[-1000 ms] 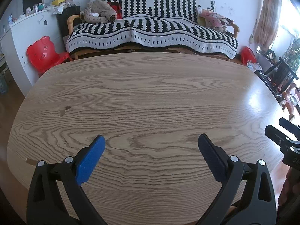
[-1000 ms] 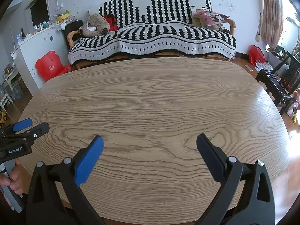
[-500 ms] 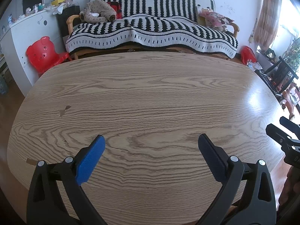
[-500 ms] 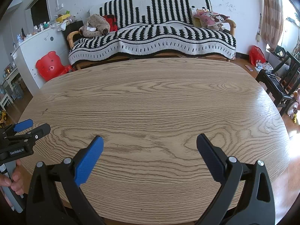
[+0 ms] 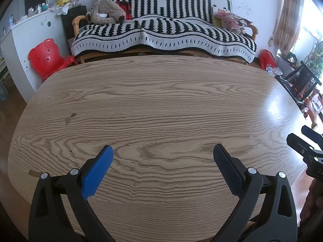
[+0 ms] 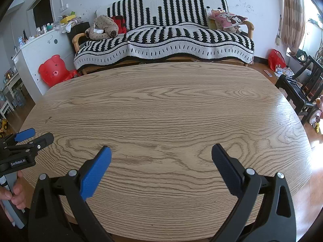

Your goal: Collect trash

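Note:
A wooden table fills both views, also in the right wrist view. I see no loose trash on it, only a small chipped mark at its left. My left gripper is open and empty above the near edge. My right gripper is open and empty, to the right of the left one. Each gripper also shows at the edge of the other's view: the right one in the left wrist view, the left one in the right wrist view.
A striped sofa stands behind the table with a stuffed toy and a pillow. A red child's chair and a white cabinet stand at the left. A black chair and a red bag are at the right.

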`<state>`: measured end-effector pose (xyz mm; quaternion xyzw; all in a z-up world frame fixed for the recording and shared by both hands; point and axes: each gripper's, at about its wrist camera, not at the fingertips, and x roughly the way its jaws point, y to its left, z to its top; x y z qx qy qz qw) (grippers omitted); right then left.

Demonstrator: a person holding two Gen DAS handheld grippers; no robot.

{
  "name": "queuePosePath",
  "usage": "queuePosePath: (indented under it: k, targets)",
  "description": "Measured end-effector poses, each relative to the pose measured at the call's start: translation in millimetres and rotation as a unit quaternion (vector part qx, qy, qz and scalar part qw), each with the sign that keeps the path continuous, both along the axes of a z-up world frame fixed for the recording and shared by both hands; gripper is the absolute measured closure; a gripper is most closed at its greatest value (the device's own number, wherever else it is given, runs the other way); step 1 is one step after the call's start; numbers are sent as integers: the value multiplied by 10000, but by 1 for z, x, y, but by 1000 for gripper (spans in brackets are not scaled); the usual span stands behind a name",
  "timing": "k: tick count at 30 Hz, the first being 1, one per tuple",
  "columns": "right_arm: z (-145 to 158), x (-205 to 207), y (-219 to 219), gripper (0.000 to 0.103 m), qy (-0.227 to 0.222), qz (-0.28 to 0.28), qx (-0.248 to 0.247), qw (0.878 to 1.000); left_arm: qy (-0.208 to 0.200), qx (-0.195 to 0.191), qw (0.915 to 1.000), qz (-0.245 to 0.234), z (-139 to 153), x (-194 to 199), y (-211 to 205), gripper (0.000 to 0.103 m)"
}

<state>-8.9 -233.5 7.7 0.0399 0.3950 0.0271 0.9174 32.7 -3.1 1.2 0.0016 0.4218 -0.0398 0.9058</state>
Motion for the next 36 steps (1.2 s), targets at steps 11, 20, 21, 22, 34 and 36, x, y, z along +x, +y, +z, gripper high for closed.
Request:
queuePosePath:
  k: [11,20,21,22,34,36]
  targets:
    - [1,0,0,7,-2,2,0,10000,12,4,10000,5,-2,-2,0,7]
    - [1,0,0,7,2,2,4,10000,19,5,10000,9,-2,-3,0,7]
    - [1,0,0,7,3,2,3,10000,18,0,10000,9,-2,-3,0,7]
    - [1,0,0,7,4,2,3,10000,17,-1,10000,10,-2,-3,0,7]
    - [1,0,0,7,3,5,0,10000,39,-3,10000,23,-7,-2,2,7]
    - [1,0,0,7,5,5,0,10000,43,-1,10000,22,-7,-2,2,7]
